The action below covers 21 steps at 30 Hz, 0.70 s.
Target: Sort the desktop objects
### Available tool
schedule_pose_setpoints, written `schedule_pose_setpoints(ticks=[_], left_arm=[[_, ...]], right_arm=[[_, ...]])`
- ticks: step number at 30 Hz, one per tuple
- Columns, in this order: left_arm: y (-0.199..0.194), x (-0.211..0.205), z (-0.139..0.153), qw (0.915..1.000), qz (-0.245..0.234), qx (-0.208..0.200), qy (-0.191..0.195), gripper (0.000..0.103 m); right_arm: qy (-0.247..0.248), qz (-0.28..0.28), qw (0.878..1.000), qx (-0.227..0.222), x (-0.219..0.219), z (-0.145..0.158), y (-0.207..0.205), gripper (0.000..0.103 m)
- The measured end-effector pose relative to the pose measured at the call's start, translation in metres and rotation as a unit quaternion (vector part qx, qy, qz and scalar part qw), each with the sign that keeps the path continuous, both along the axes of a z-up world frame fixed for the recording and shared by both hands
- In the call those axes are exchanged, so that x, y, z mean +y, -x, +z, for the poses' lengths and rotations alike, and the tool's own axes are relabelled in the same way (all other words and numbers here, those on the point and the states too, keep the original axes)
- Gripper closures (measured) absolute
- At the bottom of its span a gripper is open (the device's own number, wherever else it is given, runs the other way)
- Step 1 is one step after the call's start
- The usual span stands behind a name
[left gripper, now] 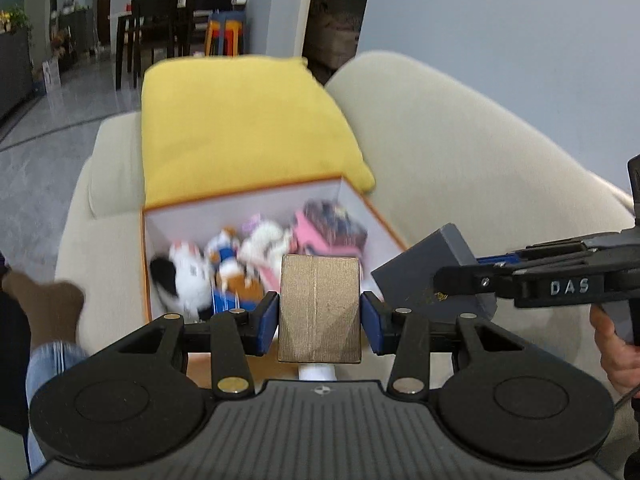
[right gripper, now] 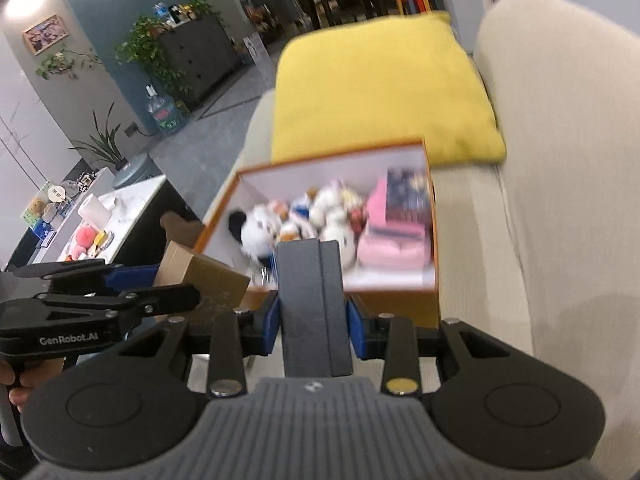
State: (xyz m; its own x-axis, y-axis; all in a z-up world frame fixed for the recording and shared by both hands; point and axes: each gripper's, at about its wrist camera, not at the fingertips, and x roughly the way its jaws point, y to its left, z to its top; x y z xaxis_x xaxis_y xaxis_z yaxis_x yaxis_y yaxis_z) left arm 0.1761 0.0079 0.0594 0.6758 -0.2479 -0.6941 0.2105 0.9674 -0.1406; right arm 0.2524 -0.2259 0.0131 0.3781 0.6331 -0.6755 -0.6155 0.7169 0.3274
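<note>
My left gripper [left gripper: 319, 316] is shut on a small gold-brown box [left gripper: 319, 308], held above the near edge of an open orange storage box [left gripper: 368, 206]. My right gripper [right gripper: 313, 320] is shut on a dark grey box [right gripper: 312, 308], held just right of the left one. The grey box [left gripper: 424, 272] and right gripper [left gripper: 440, 282] also show in the left wrist view. The gold-brown box [right gripper: 208, 276] and left gripper [right gripper: 176, 292] show in the right wrist view. The orange box [right gripper: 432, 216] holds plush toys [right gripper: 264, 228] and pink boxes [right gripper: 392, 240].
The orange box sits on a beige sofa [left gripper: 460, 152] in front of a yellow cushion [left gripper: 240, 128]. A low white table [right gripper: 120, 208] with small items stands to the left. The sofa back [right gripper: 560, 160] rises on the right. Chairs and a dining table [left gripper: 160, 28] stand far behind.
</note>
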Motion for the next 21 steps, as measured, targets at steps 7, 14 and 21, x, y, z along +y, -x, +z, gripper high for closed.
schedule_pose_setpoints(ticks=[7,14,21], left_arm=[[-0.047,0.0,0.004,0.9995,0.024,-0.002,0.018,0.052],[-0.088,0.0,-0.03,0.9978,0.042,0.045,0.024,0.053],[-0.104,0.006,-0.072,0.9927,0.062,0.094,0.044,0.053]], right_arm=[[0.016,0.002,1.0,-0.013,0.029,0.015,-0.037,0.066],[0.098,0.003,0.995,0.002,0.066,-0.016,-0.072,0.066],[0.171,-0.004,0.985,0.022,0.084,-0.05,-0.092,0.066]])
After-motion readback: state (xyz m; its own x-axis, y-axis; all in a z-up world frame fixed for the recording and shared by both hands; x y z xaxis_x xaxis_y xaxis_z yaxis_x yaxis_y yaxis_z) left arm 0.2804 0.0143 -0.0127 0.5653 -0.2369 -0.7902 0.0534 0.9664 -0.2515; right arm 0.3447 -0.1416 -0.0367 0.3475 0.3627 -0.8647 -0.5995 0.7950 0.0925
